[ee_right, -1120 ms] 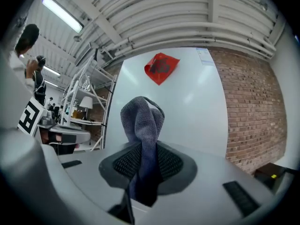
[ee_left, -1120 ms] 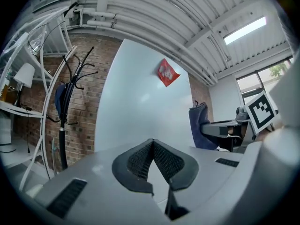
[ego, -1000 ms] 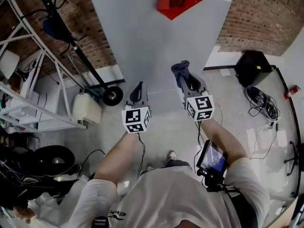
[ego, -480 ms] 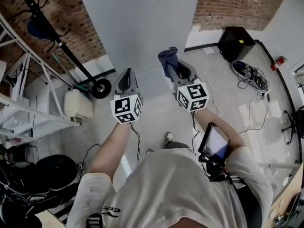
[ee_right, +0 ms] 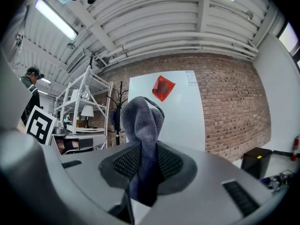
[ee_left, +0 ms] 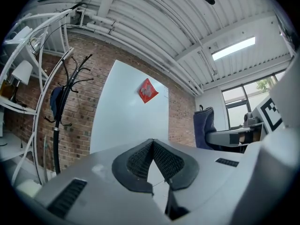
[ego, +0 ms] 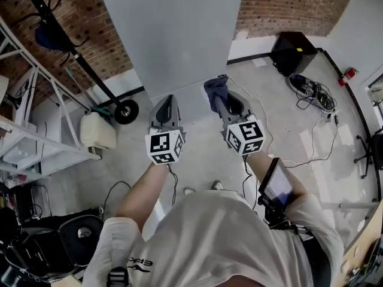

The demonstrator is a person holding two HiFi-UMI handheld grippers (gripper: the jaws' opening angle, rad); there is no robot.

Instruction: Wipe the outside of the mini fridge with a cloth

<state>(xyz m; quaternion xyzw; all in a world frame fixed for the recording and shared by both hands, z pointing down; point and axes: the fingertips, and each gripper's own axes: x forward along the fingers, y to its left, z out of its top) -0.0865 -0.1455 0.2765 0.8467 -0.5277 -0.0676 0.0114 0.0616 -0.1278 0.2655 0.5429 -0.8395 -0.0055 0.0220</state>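
Clamped on the bunched grey-blue cloth [ego: 215,89], the right gripper [ego: 218,98] has dropped toward the tall white fridge [ego: 173,37]'s lower right corner yet stands off it, left gripper [ego: 165,109] closed on nothing, so wiping seems unstarted.

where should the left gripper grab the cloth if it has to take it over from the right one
Probably the bunched free end of the cloth sticking out past the right gripper, coming in from the side of the left gripper; its lower part is pinched between the jaws.
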